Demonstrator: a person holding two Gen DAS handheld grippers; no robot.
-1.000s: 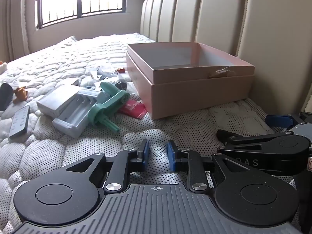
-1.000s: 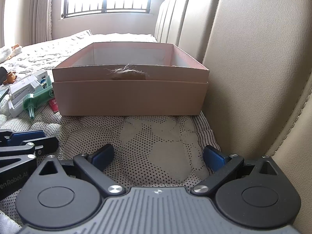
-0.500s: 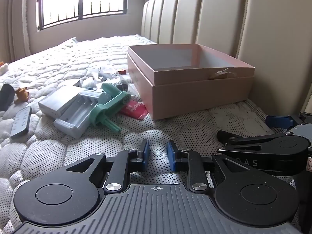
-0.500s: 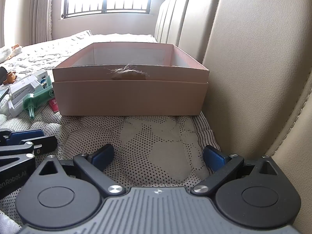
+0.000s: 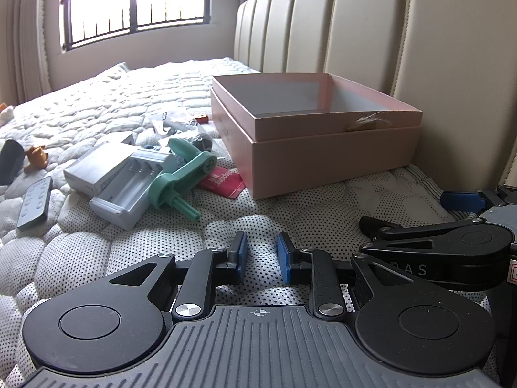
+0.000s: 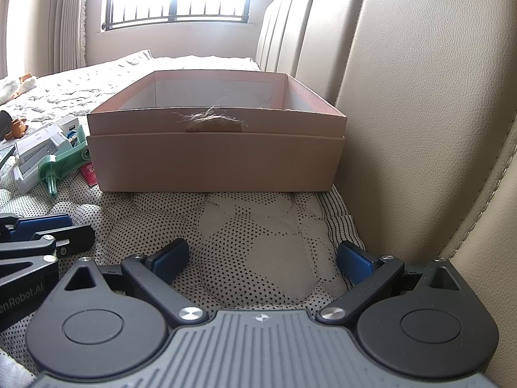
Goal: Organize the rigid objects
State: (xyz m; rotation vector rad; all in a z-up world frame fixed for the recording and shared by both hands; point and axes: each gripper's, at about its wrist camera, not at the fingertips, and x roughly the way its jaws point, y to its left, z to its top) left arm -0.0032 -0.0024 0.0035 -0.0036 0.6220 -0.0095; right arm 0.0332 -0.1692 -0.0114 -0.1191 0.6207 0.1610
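Left of the one pink box (image 5: pixel 323 155): one green crank (image 5: pixel 181 177), one grey charger (image 5: pixel 126 190), one remote (image 5: pixel 34 202), one red packet (image 5: pixel 223 181).

Left gripper (image 5: pixel 260 256) lifted slightly; view tilted up.

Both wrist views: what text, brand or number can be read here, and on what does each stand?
"nRobot.AI", cut off at the frame edge: on the left gripper body, seen in the right wrist view.
"D A S", partly hidden: on the right gripper body, seen in the left wrist view.
Red packet beside the pink box: white print, too blurred to read.
Grey remote: button marks too small to read.
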